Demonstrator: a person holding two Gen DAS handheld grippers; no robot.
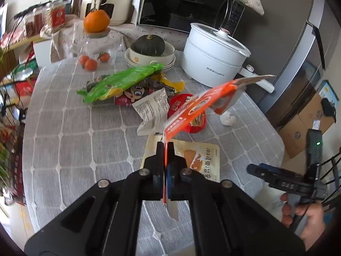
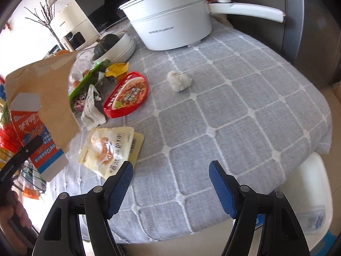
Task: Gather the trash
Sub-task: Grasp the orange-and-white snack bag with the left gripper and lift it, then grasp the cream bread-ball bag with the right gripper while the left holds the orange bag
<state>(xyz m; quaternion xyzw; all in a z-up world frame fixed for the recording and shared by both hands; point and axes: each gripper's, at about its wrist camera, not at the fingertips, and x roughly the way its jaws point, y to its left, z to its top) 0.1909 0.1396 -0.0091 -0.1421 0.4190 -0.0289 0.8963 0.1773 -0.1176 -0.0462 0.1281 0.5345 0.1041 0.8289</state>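
My left gripper (image 1: pixel 165 147) is shut on the edge of a flattened orange carton (image 1: pixel 200 104), held up off the grey checked tablecloth (image 1: pixel 74 138). The right wrist view shows that carton (image 2: pixel 40 98) at the left, brown inside out. Below it lie a yellow bread wrapper (image 2: pixel 110 149), a red tray lid (image 2: pixel 127 93), a white wrapper (image 2: pixel 91 108) and a green wrapper (image 1: pixel 121 81). A crumpled tissue (image 2: pixel 179 81) sits alone further right. My right gripper (image 2: pixel 170 168) hangs open over the table's near edge, nothing between its fingers.
A white electric pot (image 1: pixel 215 55) with a long handle stands at the back, beside stacked bowls holding a dark squash (image 1: pixel 149 44). Small tangerines (image 1: pixel 90 63), a microwave (image 1: pixel 187 4) and a fridge (image 1: pixel 309 53) lie beyond. A white seat (image 2: pixel 309 192) sits below the table edge.
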